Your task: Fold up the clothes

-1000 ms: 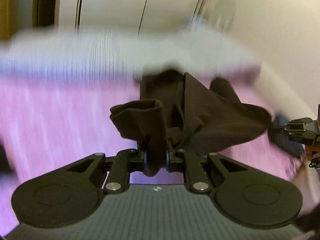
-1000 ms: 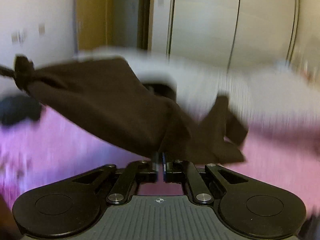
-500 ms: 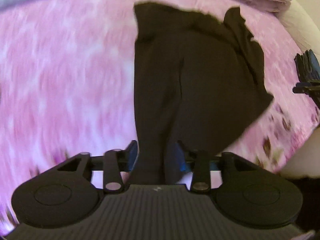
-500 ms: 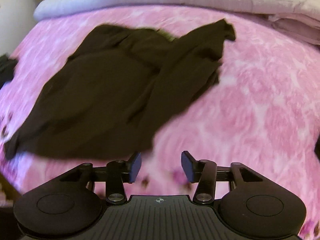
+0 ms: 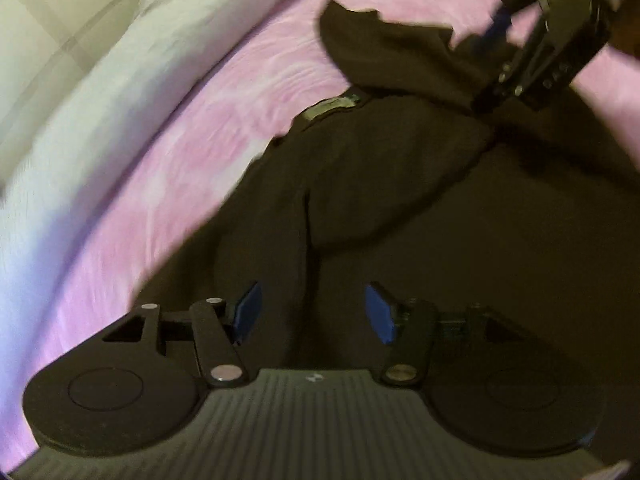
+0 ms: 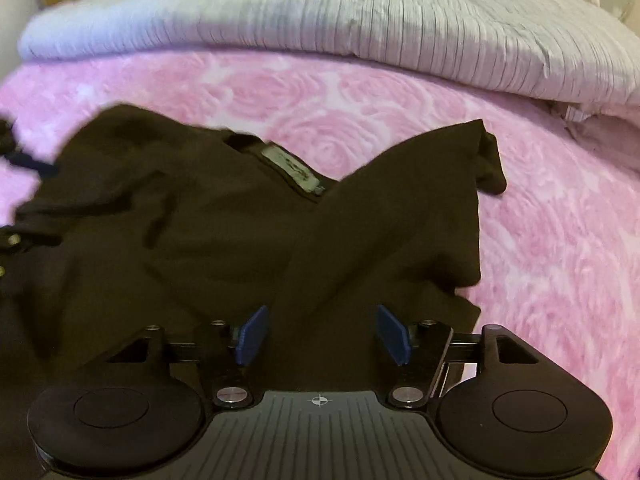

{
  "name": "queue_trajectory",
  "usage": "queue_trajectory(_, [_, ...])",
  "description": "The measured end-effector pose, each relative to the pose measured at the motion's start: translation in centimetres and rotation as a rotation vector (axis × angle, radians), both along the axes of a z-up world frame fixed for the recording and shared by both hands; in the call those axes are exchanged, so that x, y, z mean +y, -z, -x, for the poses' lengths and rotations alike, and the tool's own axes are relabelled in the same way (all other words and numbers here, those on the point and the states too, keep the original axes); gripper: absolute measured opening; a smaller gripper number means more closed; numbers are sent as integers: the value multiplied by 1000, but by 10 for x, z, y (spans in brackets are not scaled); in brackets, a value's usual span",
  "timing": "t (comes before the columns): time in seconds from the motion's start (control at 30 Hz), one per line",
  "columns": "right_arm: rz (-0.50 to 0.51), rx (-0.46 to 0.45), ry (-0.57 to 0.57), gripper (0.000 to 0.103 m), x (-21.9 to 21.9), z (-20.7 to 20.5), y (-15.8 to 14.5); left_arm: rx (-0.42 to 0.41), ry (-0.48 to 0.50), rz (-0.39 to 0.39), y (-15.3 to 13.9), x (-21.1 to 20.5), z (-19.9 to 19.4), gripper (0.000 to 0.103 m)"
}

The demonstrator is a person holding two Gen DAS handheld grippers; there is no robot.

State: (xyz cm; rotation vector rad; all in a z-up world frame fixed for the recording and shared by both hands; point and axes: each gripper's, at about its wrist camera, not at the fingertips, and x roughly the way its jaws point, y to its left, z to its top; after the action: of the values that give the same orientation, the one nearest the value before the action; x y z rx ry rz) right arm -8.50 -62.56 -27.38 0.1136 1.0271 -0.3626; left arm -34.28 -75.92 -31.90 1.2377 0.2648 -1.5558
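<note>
Right wrist view: one dark shirt (image 6: pixel 200 240) lies under two just-opened, empty tongs (image 6: pixel 322 334).

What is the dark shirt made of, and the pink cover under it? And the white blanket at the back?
Dark shirt: probably a soft matte knit like cotton jersey; it lies in limp folds, no shine.
Pink cover: looks like plush fleece, fuzzy with raised rose swirls.
White blanket: seems a light woven or quilted cloth, with fine pleated ridges. The exact fibres cannot be told.

Both wrist cameras look steeply down, close over the bed. They share the dark garment (image 6: pixel 224 232) and pink blanket (image 6: pixel 540 240).
</note>
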Motion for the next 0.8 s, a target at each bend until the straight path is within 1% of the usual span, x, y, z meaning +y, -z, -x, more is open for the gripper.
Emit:
queue_trajectory(0.03, [24, 16, 2, 65, 0, -6, 9, -61, 36, 17, 13, -10, 6, 54])
queue_trajectory(0.07, [30, 14, 6, 65, -2, -8, 15, -99, 67, 10, 23, -20, 10, 54])
queue_trajectory(0.1, [35, 12, 10, 51, -4, -10, 22, -122, 76, -8, 33, -28, 10, 50])
queue_trajectory(0.13, [21, 4, 18, 35, -8, -9, 24, -105, 72, -28, 35, -35, 8, 37])
queue_trajectory(0.17, [19, 9, 38, 1, -12, -8, 25, -88, 65, -45, 36, -42, 6, 27])
queue_trajectory(0.2, [9, 1, 68, 1, -19, -3, 22, -69, 37, -37, 28, -45, 1, 11])
queue_trajectory(0.23, [1, -26, 94, 1, -27, 5, 12, -49, 8, -28, 20, -47, -4, 8])
queue_trajectory(0.27, [-8, -52, 119, 1, -35, 14, 3, -30, -22, -17, 12, -49, -10, 7])
queue_trajectory(0.3, [-16, -79, 144, 1, -43, 22, -7, -10, -76, 37, -6, -47, -22, 6])
queue_trajectory(0.33, [1, -105, 175, 1, -51, 36, -20, 9, -132, 91, -24, -44, -34, 5])
queue_trajectory(0.37, [19, -131, 206, 1, -58, 49, -34, 21, -219, 152, -47, -41, -54, 5])
queue_trajectory(0.47, [68, -156, 334, 1, -84, 98, -65, 70, -505, 277, -107, -24, -131, 5])
queue_trajectory(0.53, [95, -125, 412, 1, -96, 132, -72, 60, -707, 322, -136, -4, -191, 5])
queue_trajectory(0.57, [81, -97, 442, 1, -100, 145, -65, 50, -786, 328, -143, 8, -217, 5])
queue_trajectory(0.6, [67, -68, 471, 1, -103, 158, -58, 44, -863, 323, -146, 21, -242, 5])
queue_trajectory(0.67, [38, -10, 531, 1, -109, 184, -44, 54, -989, 272, -130, 51, -280, 6])
queue_trajectory(0.73, [-28, 59, 578, 1, -111, 194, -21, 64, -1113, 220, -115, 80, -317, 7])
queue_trajectory(0.77, [-63, 99, 598, 1, -112, 196, -10, 76, -1151, 199, -104, 88, -324, 7])
queue_trajectory(0.8, [-79, 104, 625, 2, -110, 195, -7, 89, -1189, 178, -94, 96, -330, 7])
